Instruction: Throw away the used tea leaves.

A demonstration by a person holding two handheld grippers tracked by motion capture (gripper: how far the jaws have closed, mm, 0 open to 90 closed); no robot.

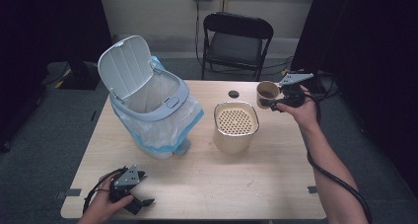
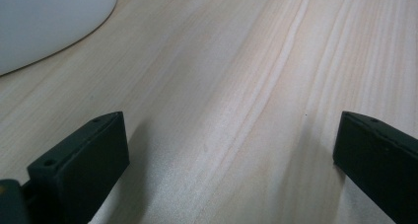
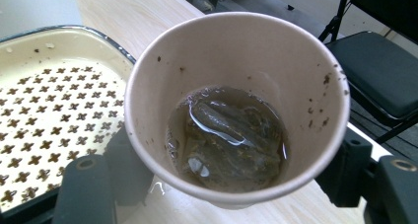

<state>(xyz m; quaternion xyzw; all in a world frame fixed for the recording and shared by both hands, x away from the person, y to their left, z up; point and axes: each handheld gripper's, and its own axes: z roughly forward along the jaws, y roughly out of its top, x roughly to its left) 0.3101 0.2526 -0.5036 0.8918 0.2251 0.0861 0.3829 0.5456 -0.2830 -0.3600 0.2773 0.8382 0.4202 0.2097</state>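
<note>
I am holding a tan paper cup [image 3: 236, 110] in my right tool [image 1: 276, 101], whose jaws are clenched on its two sides, and I am keeping it upright in the air just right of a cream rectangular strainer tub with a perforated top [image 1: 236, 126]. The cup is carrying a shallow pool of brownish liquid with what looks like a soaked tea bag lying in it, and dark specks are clinging to its inner wall. Judging by that, the cup is already picked up, and the emptying is not yet done: nothing is tipping, and the liquid is lying level.

The strainer tub is standing near the middle of the pale wooden surface [image 1: 207, 179]; a few specks are sitting along its rim, and I cannot see below the holes. To its left, a grey lidded bin with a white plastic liner edged in blue [image 1: 153, 105] is standing with its lid up, and I cannot make out anything inside.

My left tool [image 1: 143, 197] is resting at the near left edge, jaws released and wide apart over bare wood.

A small dark round thing [image 1: 233, 93] is lying at the far edge, and a black folding chair [image 1: 236, 41] is standing beyond.
</note>
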